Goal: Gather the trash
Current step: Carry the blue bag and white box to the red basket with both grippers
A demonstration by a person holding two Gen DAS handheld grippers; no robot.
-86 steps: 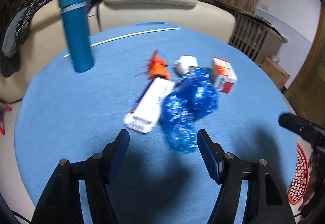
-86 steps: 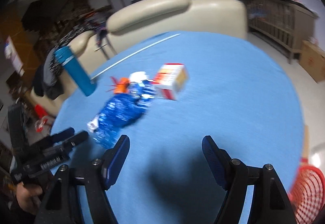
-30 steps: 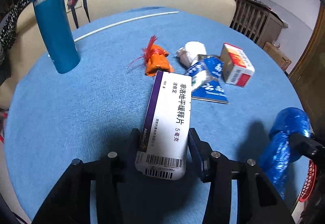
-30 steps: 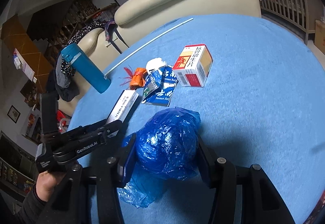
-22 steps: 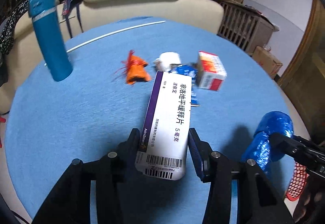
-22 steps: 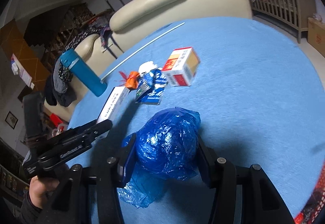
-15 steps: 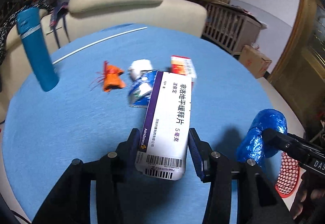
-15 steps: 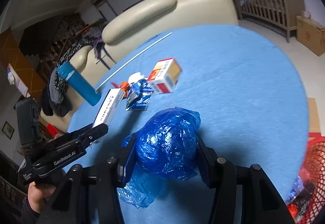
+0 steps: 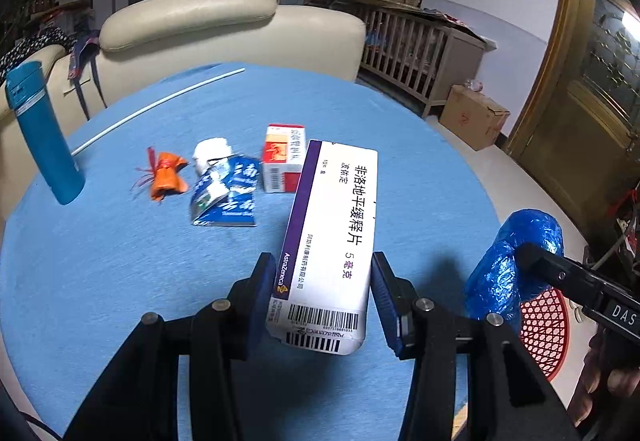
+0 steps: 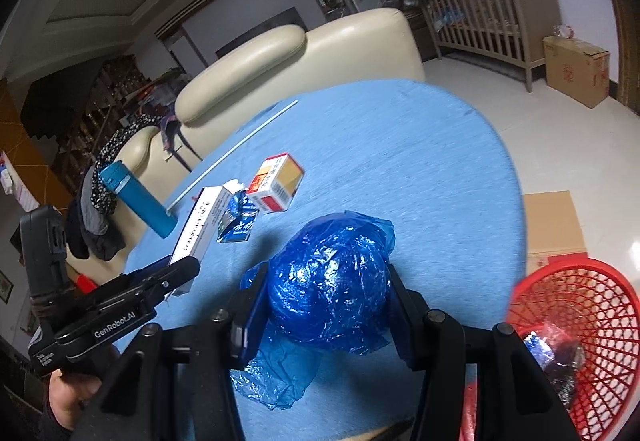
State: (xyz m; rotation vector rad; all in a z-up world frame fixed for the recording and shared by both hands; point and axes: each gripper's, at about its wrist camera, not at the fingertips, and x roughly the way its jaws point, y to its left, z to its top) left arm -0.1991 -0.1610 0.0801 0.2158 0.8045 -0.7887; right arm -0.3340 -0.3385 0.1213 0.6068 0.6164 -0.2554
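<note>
The left gripper (image 9: pixel 320 293) has its jaws clamped on a long white medicine box (image 9: pixel 334 237) and holds it above the blue table (image 9: pixel 100 261). The right gripper (image 10: pixel 326 305) has its jaws clamped on a crumpled blue plastic bag (image 10: pixel 330 293), above the table edge and just beside a red basket (image 10: pixel 592 305) on the floor. On the table lie a red and white box (image 9: pixel 282 159), a blue packet (image 9: pixel 230 197), an orange wrapper (image 9: pixel 166 177) and a white wad (image 9: pixel 212 153), and a blue bottle (image 9: pixel 42 133) stands apart.
</note>
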